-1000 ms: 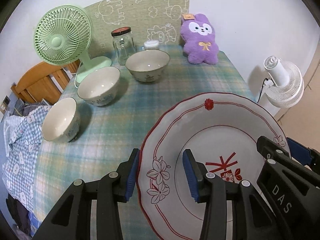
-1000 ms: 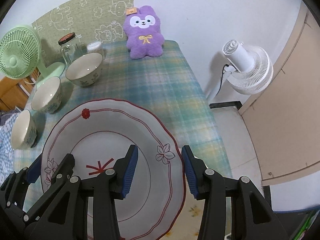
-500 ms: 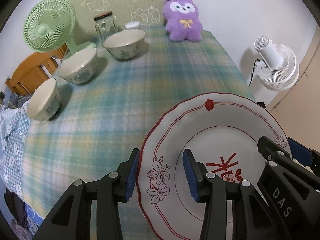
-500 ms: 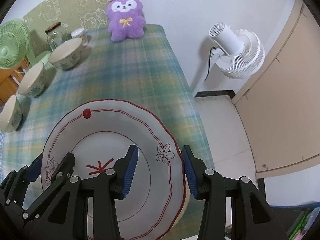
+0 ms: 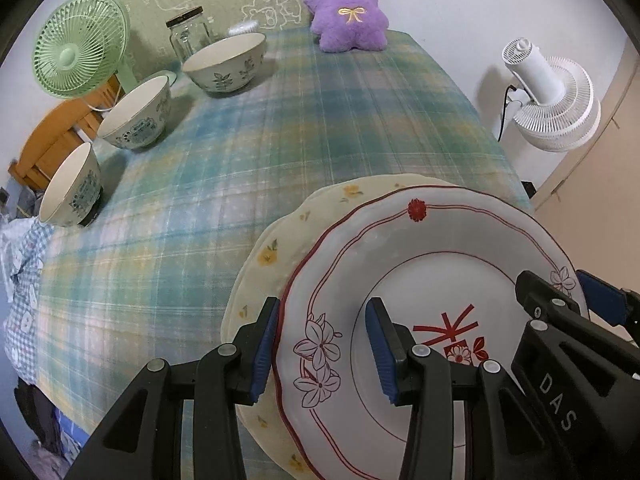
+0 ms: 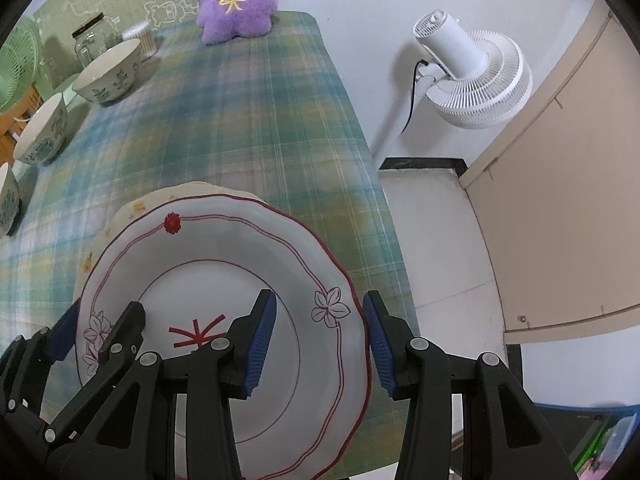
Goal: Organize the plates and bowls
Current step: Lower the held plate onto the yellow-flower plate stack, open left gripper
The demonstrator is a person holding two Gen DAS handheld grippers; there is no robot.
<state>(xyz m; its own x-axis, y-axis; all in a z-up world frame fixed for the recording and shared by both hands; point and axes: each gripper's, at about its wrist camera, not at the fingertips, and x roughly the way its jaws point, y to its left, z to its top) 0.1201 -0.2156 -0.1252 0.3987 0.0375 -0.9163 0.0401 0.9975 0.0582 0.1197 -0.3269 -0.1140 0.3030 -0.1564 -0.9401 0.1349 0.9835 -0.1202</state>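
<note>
Yellow-flowered plate point(image 5: 276, 248) newly beneath red-rimmed plate point(image 5: 424, 280).

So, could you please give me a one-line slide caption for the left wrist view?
Both claws carry a red-trimmed plate above a cream plate, bowls lined up along the table's far left.

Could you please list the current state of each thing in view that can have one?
White red-trimmed ceramic plate: gripped at opposite rims, over the yellow plate.
Pale yellow floral plate: underneath, on the tablecloth.
Left claw: shut on the rim.
Right claw: shut on the rim.
Three cream patterned bowls: upright, unstacked.
Glass jar: lidded.
</note>
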